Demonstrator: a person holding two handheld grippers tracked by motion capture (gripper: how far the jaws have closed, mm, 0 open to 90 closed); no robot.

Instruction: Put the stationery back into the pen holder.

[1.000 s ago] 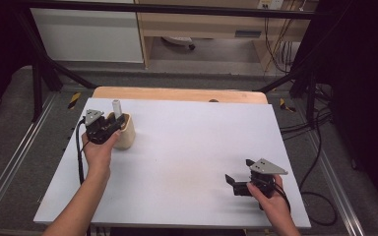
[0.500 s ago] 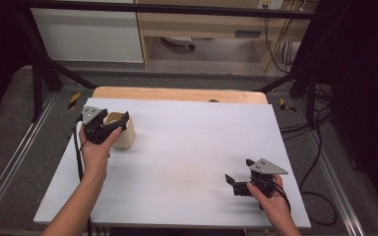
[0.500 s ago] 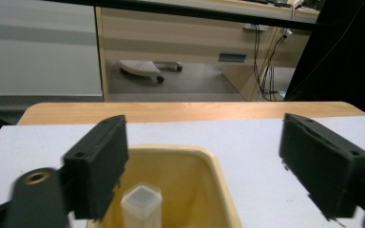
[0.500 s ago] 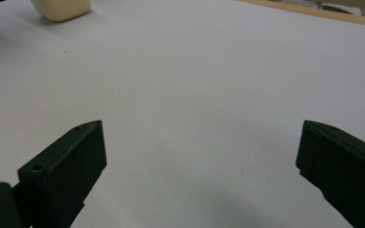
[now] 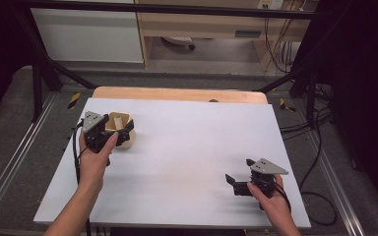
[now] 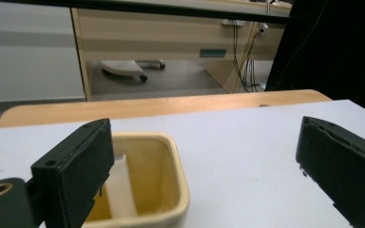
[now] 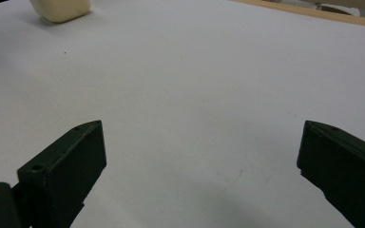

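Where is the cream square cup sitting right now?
In the high view the cream cup stands at the table's far left, beside the open left gripper, with a white stick inside it.

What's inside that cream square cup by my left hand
A white stick-like piece stands inside the cream cup, leaning against one wall. The left tool, open, covers part of the cup's inside, so its bottom is hidden.

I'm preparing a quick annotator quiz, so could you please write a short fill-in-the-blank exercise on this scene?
1. The cream square cup holds a ____ stick.
2. The left gripper has its jaws ____.
3. The right gripper rests on the white ____.

Missing words: white; open; table
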